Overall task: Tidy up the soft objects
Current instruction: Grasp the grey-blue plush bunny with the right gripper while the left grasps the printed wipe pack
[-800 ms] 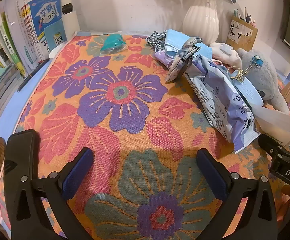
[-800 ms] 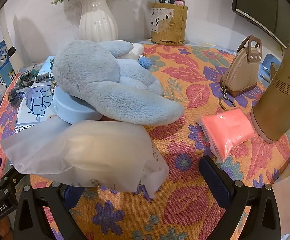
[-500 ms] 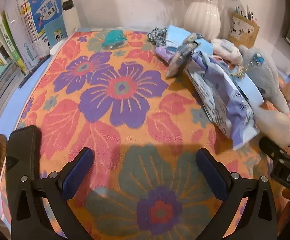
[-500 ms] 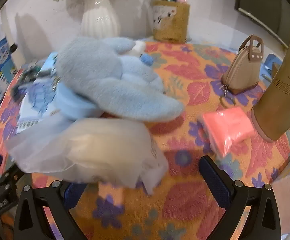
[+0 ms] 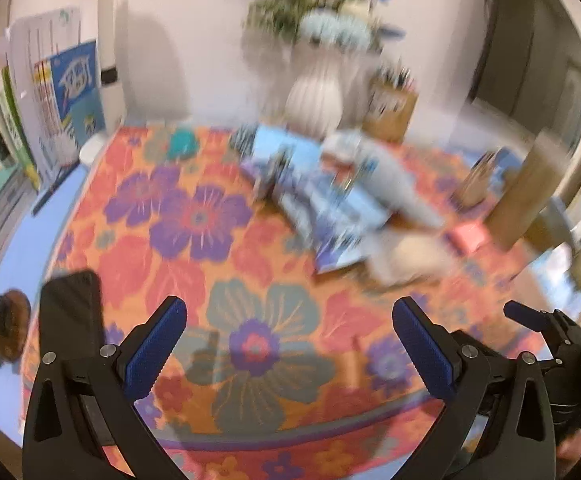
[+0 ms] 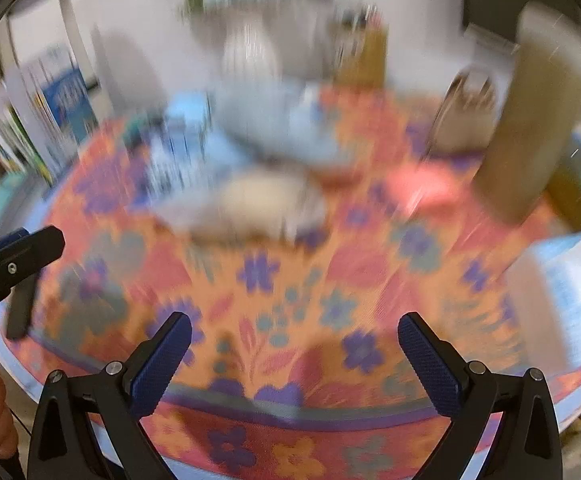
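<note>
Left wrist view. Left gripper (image 5: 289, 344) w/ fingers (image 5: 156, 344) spread wide, nothing between them, above the near part of the floral cloth (image 5: 194, 240) on the desk. Soft objects lie far right of centre in one loose heap: grey plush toy (image 5: 390, 184), pale bagged item (image 5: 406, 256) just near of it, blue-white printed pack (image 5: 322, 216) to its left, pink packet (image 5: 468, 236) to the right, apart. A teal item (image 5: 182, 144) sits far left, well apart from the heap. Also seen: white vase w/ flowers (image 5: 314, 96), pen holder (image 5: 390, 112), books (image 5: 62, 104) at left edge, dark phone-like slab (image 5: 70, 312) near left. Frame blurred; small items in the heap can't be told apart.

Right wrist view. Right gripper (image 6: 294, 360) w/ fingers (image 6: 430, 364) likewise spread, holding nothing, over the near desk edge. Heavier blur. Plush toy (image 6: 274, 128), bagged item (image 6: 250, 200) and pink packet (image 6: 422, 188) are all well beyond the fingertips.

Progress (judged): no item gripped; heap unsorted; nearly all of the task appears left.

View differences: only the left shows the teal item and the phone-like slab's face; only the right shows the tan cylinder (image 6: 530, 128) full height, the small handbag (image 6: 462, 120) beside it, and a pale blue cloth (image 6: 570, 280) at near right.
</note>
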Demonstrator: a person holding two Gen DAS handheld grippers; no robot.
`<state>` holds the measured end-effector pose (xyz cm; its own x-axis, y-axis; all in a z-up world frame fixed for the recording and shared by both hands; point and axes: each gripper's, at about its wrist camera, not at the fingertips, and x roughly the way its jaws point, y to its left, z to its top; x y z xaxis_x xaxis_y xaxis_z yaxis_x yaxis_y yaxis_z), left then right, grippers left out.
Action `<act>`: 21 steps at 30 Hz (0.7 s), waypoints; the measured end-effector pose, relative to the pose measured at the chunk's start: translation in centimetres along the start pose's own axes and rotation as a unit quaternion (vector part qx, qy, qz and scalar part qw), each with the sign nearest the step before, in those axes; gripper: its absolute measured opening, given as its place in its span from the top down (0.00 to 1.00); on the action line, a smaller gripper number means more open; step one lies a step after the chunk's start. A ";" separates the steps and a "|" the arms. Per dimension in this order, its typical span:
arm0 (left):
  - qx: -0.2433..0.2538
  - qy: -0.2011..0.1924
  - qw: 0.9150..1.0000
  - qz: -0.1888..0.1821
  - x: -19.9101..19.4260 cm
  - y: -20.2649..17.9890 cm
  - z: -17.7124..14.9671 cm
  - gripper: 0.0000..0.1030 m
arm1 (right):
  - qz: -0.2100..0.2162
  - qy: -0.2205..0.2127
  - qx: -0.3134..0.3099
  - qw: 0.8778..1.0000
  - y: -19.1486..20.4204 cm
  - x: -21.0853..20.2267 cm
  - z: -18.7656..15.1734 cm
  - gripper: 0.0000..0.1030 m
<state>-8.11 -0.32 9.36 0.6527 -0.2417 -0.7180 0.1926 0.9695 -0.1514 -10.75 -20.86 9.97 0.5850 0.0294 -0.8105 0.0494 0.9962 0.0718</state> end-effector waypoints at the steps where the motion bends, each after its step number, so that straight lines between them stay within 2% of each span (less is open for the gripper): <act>1: -0.004 -0.007 1.000 -0.009 -0.9 0.0 0.9 0.01 | -0.007 -0.032 0.000 0.999 -0.1 -1.7 0.5 0.00; 4: -0.006 -0.052 0.998 -0.031 -4.0 -0.4 4.0 0.01 | -0.028 -0.141 -0.018 0.989 0.0 -7.3 2.5 0.00; 7: 0.005 -0.083 0.996 -0.025 -5.7 -1.2 6.5 0.01 | -0.038 -0.184 -0.033 0.982 0.3 -9.9 4.9 0.00; 9: 0.006 -0.091 0.995 -0.032 -5.3 -1.3 7.5 0.01 | -0.026 -0.176 -0.041 0.983 0.2 -9.4 6.4 0.00; 11: -0.002 -0.080 0.996 -0.036 -3.5 -1.1 7.8 0.01 | -0.021 -0.157 -0.045 0.986 -0.4 -8.1 7.1 0.00; 13: -0.018 -0.055 0.997 -0.051 -0.6 -0.6 7.4 0.01 | -0.021 -0.132 -0.054 0.990 -0.7 -6.3 7.6 0.00; 15: -0.045 -0.036 0.993 -0.100 2.9 0.5 6.5 0.01 | -0.004 -0.103 -0.069 0.992 -0.5 -4.2 8.4 0.00; 16: -0.057 -0.023 0.992 -0.112 4.0 0.9 6.2 0.01 | 0.004 -0.085 -0.080 0.993 -0.4 -3.0 8.7 0.00; 20: -0.106 0.036 0.985 -0.128 9.3 2.0 4.9 0.01 | 0.031 -0.038 -0.101 0.994 -0.4 1.6 9.7 0.02; 21: -0.113 0.043 0.984 -0.128 10.2 2.1 4.7 0.02 | 0.037 -0.029 -0.105 0.993 -0.4 2.6 10.0 0.06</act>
<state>2.41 -0.90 4.96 0.5377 -0.4838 -0.6905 0.1687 0.8641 -0.4741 -1.19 -21.97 13.66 0.6270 0.1035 -0.7721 -0.1610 0.9870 0.0016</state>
